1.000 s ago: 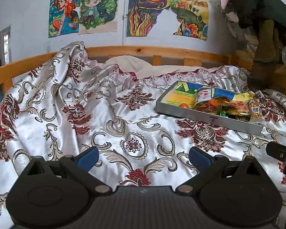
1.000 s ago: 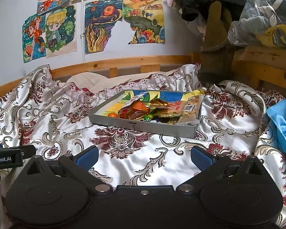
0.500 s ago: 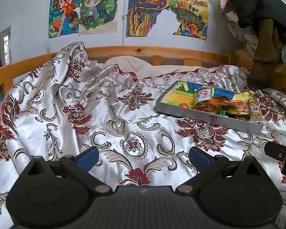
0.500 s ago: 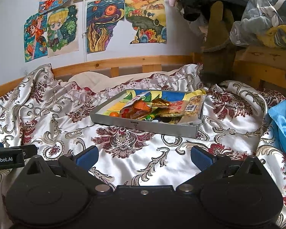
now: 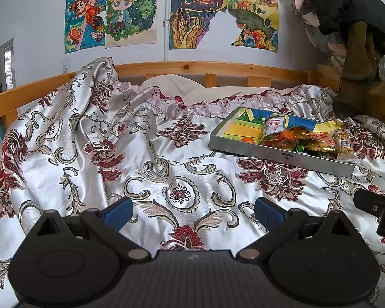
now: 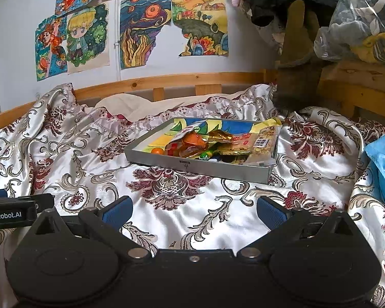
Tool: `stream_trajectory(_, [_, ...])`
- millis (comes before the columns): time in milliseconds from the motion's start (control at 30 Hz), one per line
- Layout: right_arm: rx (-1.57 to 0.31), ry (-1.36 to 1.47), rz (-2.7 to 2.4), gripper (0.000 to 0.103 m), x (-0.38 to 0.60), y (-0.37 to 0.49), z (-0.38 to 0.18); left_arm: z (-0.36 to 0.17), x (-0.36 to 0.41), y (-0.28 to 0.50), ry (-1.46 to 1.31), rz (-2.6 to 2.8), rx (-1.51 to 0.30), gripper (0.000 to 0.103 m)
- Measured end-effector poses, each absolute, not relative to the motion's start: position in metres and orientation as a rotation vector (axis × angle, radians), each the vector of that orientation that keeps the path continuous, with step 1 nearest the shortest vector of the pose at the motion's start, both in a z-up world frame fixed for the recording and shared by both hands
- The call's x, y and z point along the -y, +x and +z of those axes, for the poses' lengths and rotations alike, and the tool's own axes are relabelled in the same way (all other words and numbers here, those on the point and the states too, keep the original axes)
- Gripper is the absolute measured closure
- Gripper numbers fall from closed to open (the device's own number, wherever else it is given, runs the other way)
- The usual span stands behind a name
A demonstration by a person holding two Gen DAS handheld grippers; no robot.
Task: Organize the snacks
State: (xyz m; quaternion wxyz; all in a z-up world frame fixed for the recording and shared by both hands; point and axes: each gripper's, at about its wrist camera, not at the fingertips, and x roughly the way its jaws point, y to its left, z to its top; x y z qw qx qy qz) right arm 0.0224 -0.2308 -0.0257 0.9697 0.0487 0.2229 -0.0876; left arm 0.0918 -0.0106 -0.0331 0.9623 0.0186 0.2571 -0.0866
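A shallow grey tray [image 6: 192, 164] of mixed snack packets [image 6: 200, 143] sits on a bed. From the right gripper [image 6: 194, 211] it lies straight ahead and a little right, well apart; from the left gripper [image 5: 192, 209] it lies far to the right. So the right gripper looks the nearer and better lined up for a reach. The tray's long axis runs roughly left to right, its far-right corner angled away.

Both grippers hover low over the bedspread with jaws spread wide and nothing between the blue pads.

The surface is a shiny silver bedspread [image 5: 141, 159] with dark red flower patterns (soft and creased, so the tray may rock if pressed). A wooden bed rail [image 5: 192, 68] runs along the far side, with colourful drawings [image 6: 146, 30] taped to the pale wall above, and bundled clothing [image 6: 359, 12] piled at far right.
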Motion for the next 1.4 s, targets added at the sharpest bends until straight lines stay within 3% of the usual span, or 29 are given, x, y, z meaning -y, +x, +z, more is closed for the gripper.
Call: stream_trajectory(1400, [-0.460,0.098,-0.163,0.001,0.2231,0.0231,-0.0317,-0.0360,0.0119,0.0943,0.050,-0.159,-0.544,0.000])
